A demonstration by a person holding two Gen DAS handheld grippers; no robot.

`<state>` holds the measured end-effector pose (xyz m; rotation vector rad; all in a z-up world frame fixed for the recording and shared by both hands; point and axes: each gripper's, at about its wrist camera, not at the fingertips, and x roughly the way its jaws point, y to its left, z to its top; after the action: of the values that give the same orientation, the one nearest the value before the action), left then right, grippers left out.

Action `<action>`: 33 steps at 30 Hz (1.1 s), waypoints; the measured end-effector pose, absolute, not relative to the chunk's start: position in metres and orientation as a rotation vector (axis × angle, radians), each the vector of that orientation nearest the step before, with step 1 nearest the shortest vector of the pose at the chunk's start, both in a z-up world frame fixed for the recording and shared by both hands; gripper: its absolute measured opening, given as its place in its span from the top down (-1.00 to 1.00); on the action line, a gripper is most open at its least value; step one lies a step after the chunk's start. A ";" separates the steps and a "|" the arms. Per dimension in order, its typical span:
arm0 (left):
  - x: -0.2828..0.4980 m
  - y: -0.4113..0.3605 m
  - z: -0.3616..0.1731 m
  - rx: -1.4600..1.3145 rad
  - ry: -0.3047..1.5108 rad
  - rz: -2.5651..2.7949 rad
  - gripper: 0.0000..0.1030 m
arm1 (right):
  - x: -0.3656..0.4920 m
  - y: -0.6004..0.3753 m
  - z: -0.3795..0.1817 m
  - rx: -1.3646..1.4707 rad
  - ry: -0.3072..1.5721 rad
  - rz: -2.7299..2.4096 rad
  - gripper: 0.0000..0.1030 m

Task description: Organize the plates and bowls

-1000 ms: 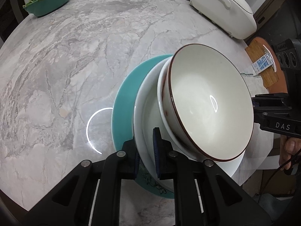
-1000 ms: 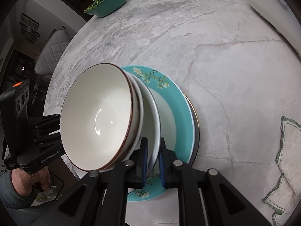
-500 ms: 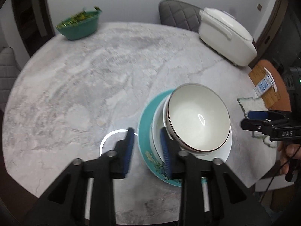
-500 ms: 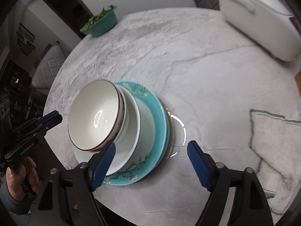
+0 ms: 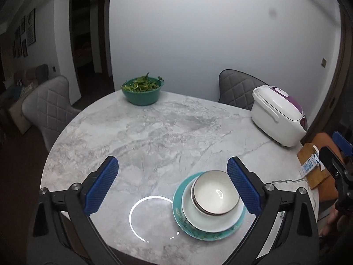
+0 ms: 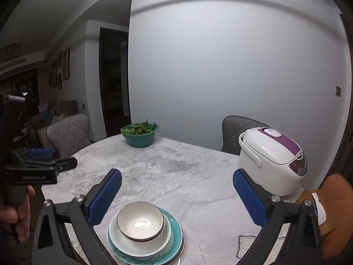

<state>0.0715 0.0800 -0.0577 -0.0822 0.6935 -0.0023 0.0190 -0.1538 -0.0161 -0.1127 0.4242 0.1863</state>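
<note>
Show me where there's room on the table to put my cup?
The bare marble middle, between the green bowl of leaves, the rice cooker and the stacked dishes, is free. The right edge is crowded: cloth, wooden board.

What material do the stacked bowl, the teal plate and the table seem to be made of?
Bowl: probably glazed ceramic; glossy white inside with a bright highlight and a dark rim.
Teal plate: likely glazed ceramic too; smooth, with a printed flower pattern.
Table: looks like polished marble or an imitation; grey veins and a lamp's reflection.

Teal plate [image 6: 176, 231] mostly hidden under white plate [image 6: 167, 240], cloth [image 6: 245, 246] cut by gripper arm
</note>
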 end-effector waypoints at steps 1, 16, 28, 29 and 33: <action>0.067 0.077 -0.056 -0.090 0.701 0.027 -0.95 | 0.018 -0.157 -0.014 -0.098 0.417 0.208 -1.00; -0.014 -0.006 -0.042 -0.115 0.755 0.198 -0.95 | -0.009 -0.204 -0.012 -0.005 0.658 0.304 -1.00; -0.033 -0.021 -0.027 -0.131 0.772 0.121 -0.95 | -0.030 -0.181 0.007 -0.079 0.703 0.134 -1.00; -0.034 -0.019 -0.025 -0.136 0.766 0.112 -0.95 | -0.029 -0.181 0.007 -0.080 0.712 0.114 -1.00; -0.037 -0.012 -0.019 -0.153 0.766 0.118 -0.95 | -0.029 -0.181 0.004 -0.070 0.745 0.074 -1.00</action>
<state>-0.0373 -0.0121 -0.0195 -0.1529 0.7655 0.1181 -0.0292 -0.1812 0.0038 -0.0704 0.7446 0.0742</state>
